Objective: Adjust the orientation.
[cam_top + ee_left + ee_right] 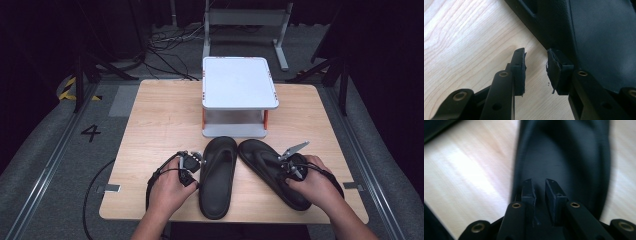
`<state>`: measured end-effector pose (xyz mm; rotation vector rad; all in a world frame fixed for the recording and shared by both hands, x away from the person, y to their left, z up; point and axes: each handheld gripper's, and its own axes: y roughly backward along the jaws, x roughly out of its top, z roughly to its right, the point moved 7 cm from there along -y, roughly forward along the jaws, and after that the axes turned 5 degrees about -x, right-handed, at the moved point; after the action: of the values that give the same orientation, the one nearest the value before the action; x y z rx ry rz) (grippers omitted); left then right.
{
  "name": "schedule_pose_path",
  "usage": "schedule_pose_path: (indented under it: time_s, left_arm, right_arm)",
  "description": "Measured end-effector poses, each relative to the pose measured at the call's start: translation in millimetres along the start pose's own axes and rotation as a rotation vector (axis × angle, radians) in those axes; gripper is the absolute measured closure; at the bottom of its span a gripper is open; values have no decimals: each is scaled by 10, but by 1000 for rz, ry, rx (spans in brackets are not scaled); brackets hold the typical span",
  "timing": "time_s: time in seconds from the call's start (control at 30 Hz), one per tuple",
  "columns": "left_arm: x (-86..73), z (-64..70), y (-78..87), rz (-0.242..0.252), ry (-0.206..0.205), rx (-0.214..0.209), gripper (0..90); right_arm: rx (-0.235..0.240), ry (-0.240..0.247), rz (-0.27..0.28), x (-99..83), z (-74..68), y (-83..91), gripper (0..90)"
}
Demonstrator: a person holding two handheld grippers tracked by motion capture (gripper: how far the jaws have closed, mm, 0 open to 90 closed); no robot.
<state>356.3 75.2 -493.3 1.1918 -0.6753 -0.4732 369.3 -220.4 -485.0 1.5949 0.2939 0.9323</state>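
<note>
Two black slippers lie side by side on the wooden table. The left slipper points straight away, and the right slipper is angled toward the left one. My left gripper is open at the left slipper's outer edge. In the left gripper view bare wood shows between its jaws, and one jaw rests against the slipper's side. My right gripper hovers over the right slipper's footbed. In the right gripper view its jaws stand a narrow gap apart with nothing held between them.
A white two-level stand with orange posts sits at the table's far middle, just beyond the slippers' toes. Bare table top stretches to the left and right of it. Cables and a metal frame lie on the floor behind.
</note>
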Motion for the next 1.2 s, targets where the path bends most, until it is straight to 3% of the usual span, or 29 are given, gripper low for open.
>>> schedule_pose_path:
  time_s: [0.1, 0.2, 0.33, 0.43, 0.57, 0.67, 0.77, 0.87, 1.03, 1.2]
  left_arm:
    - [10, 12, -4, -1, -4, 5, 673]
    - [27, 32, -12, 11, -3, -14, 660]
    - [46, 49, -23, 15, -3, -19, 660]
    - [61, 63, -34, 18, -9, -22, 665]
    - [115, 183, -93, 31, -40, -111, 653]
    - [140, 200, -100, 27, -52, -101, 649]
    - [133, 184, -96, 31, -34, -102, 620]
    - [149, 178, -72, 59, -30, -105, 606]
    - [150, 194, -75, 52, -31, -105, 594]
    - [156, 202, -75, 53, -42, -99, 606]
  right_arm:
    - [-3, 19, -8, 30, -83, -22, 805]
    - [52, 2, 21, 97, -216, -55, 788]
    - [98, 28, 55, 223, -406, -132, 763]
    - [109, 35, 92, 326, -467, -191, 754]
    - [84, 33, 130, 413, -401, -243, 754]
    - [70, 34, 163, 455, -339, -275, 761]
    - [72, 26, 178, 487, -334, -311, 781]
    - [24, 29, 214, 536, -271, -339, 784]
    - [-29, 13, 274, 602, -125, -329, 792]
    - [-53, 24, 312, 648, -74, -347, 791]
